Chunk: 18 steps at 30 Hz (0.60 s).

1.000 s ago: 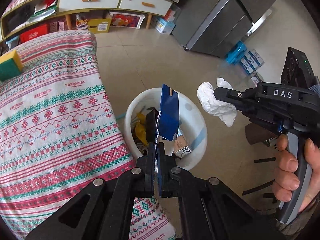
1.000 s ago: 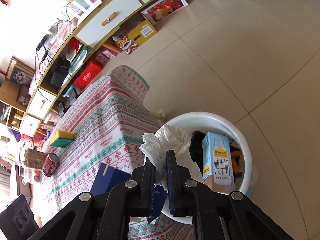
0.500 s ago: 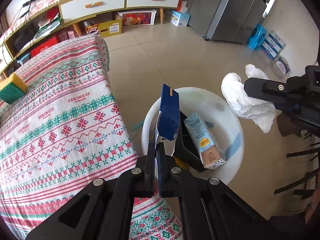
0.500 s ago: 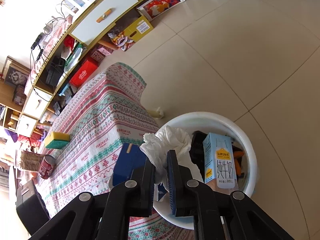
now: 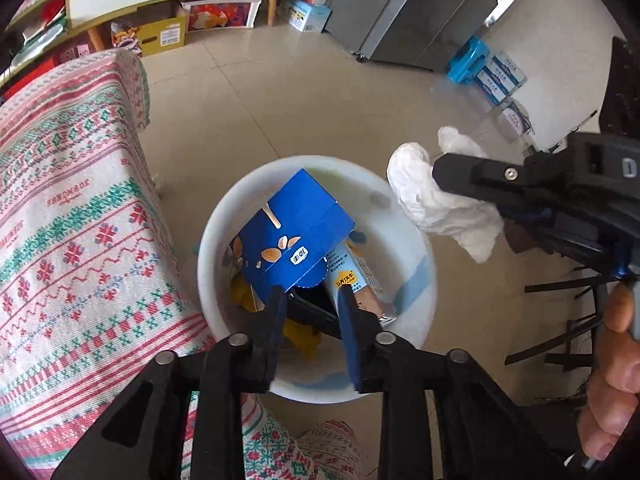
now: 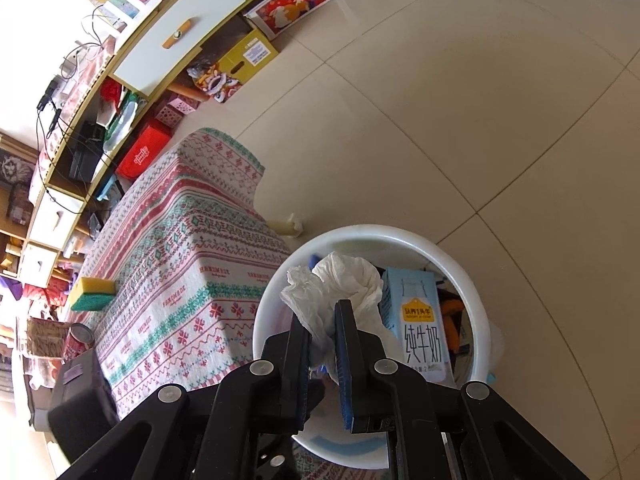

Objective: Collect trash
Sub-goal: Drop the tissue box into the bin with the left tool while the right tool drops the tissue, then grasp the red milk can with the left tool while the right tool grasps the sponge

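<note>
The white bin stands on the floor beside the table. A blue carton lies tilted inside it, on other trash, next to a light blue milk carton. My left gripper hangs over the bin with its jaws opening, and the blue carton sits just beyond the fingertips, free of the pads. My right gripper is shut on a crumpled white tissue above the bin's near side. In the left wrist view that tissue hangs over the bin's right rim.
A table under a red and green patterned cloth adjoins the bin on the left, with a yellow-green sponge and a red can on it. Shelves and boxes line the far wall. A hand holds the right tool.
The left jaws have opened and the blue carton has dropped from them, tipping over into the bin. The right gripper still holds the tissue in about the same place.
</note>
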Motion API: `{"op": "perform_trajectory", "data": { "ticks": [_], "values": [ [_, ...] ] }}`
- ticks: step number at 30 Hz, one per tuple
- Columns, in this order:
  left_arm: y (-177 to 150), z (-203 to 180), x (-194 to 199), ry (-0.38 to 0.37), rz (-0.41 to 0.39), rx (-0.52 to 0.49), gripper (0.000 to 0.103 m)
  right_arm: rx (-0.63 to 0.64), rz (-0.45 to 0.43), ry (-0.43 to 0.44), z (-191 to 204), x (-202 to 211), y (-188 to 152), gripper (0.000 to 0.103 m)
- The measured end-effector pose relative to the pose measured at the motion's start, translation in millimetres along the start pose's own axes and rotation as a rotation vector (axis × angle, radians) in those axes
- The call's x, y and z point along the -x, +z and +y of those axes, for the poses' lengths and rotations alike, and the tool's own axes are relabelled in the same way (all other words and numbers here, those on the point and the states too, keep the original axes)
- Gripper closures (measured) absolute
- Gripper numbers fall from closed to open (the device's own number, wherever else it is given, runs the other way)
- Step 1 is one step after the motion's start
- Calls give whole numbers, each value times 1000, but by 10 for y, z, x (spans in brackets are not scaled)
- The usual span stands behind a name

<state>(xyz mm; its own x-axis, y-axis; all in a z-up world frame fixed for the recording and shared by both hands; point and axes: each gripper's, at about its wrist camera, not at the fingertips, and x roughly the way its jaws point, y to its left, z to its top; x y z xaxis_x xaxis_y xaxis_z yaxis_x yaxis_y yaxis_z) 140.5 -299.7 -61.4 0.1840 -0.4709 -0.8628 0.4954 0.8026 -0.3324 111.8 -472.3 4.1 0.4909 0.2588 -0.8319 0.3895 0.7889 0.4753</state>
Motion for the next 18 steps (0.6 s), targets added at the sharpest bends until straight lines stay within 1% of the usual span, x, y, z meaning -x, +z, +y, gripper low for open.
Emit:
{"op": "perform_trajectory", "data": {
  "ticks": [1,2,4,6,7,8,9,10,13,18],
  "values": [
    [-5,11,76,7,-22,-2,51,2,-2,0,5,1,1,91],
    [-14,54,147,19,-41,1,48,3,0,0,16,-4,0,91],
    [-42,162,258,23,-52,26,48,1,11,-2,28,-35,-2,91],
    [-94,285,362,10,-56,63,48,-4,26,-17,22,-75,-6,88],
    [-111,355,412,17,-61,78,48,-11,35,-28,5,-98,-5,84],
    [-145,417,467,28,-67,89,48,-23,44,-34,-18,-120,-6,71],
    [-165,475,522,39,-73,97,48,-39,51,-38,-46,-131,-5,65],
    [-200,526,577,50,-77,104,48,-56,47,-38,-75,-121,1,62],
    [-283,652,764,89,-92,114,48,-66,10,-41,-92,-37,16,62],
    [-367,977,1108,168,-117,143,48,-32,11,-57,20,-57,-11,62]
  ]
}}
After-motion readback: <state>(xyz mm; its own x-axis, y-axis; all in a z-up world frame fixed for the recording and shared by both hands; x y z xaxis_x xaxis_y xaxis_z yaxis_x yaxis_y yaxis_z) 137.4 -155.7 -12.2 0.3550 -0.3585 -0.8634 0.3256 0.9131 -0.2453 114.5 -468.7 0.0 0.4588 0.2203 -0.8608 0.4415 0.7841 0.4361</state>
